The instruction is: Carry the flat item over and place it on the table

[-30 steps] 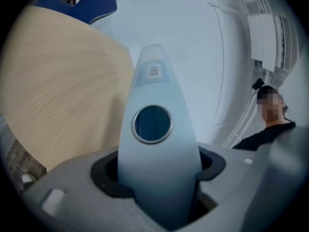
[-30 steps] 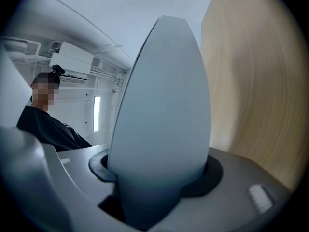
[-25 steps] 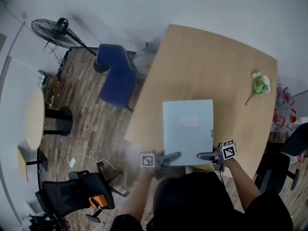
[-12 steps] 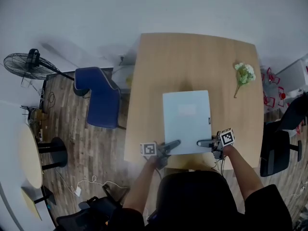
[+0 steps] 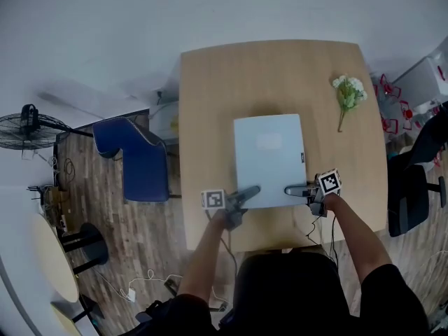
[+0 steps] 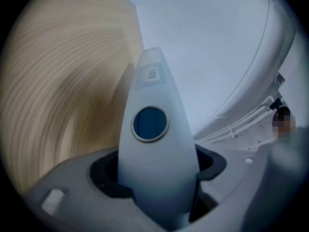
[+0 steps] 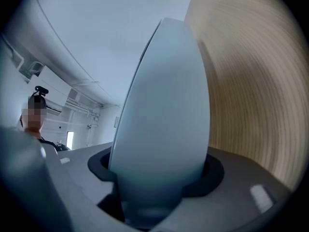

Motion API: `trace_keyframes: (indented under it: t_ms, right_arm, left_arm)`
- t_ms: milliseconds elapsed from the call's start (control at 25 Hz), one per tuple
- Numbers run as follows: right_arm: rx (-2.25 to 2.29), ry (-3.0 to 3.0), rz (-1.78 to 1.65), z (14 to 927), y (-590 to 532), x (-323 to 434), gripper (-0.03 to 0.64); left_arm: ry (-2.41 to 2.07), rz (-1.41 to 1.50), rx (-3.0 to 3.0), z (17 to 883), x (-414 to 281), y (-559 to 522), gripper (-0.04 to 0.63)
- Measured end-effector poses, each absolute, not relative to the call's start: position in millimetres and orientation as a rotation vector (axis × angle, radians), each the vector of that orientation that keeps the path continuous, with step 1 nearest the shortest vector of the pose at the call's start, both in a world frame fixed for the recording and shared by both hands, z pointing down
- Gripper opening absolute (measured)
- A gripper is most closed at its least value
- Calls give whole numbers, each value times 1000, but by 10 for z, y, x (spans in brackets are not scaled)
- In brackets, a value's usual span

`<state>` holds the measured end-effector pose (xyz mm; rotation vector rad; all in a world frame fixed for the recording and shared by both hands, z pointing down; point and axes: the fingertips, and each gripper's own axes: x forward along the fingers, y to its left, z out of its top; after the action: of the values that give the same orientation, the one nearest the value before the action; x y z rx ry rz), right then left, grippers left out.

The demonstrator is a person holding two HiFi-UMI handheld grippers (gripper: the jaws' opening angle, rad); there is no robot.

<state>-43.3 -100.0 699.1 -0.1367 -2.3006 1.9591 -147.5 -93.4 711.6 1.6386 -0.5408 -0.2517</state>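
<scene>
Head view: pale flat board (image 5: 269, 158) is being held low over the middle of the wooden table (image 5: 224, 82), level, with its short edge toward the person. Left claw (image 5: 249, 192) and right claw (image 5: 294, 188) are each clamping that near edge. Flower sprig (image 5: 348, 94) is lying well apart, near the table's far right corner.

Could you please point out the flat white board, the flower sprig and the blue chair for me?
flat white board (image 5: 269, 152), head view, the middle of its top face.
flower sprig (image 5: 348, 89), head view, its pale blossom head.
blue chair (image 5: 143, 170), head view, its seat.
</scene>
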Motion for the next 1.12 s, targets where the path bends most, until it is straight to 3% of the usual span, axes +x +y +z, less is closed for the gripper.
trace_keyframes:
  t_ms: [480,720,1120]
  right_arm:
    - [-54,-2261,2044,7226,-1846,-525,339]
    - [87,-2258,2103,7441,-2025,-449,339]
    - [417,-2162,1865,7765,-1972,-390,413]
  left_arm:
    - [-486,-404,1413,7262,-1462,-1675,347]
    - [-539,-309,1449,7504,-1485,-1801,350]
    - [-762,-141,1522,7747,-1660,-1770,407]
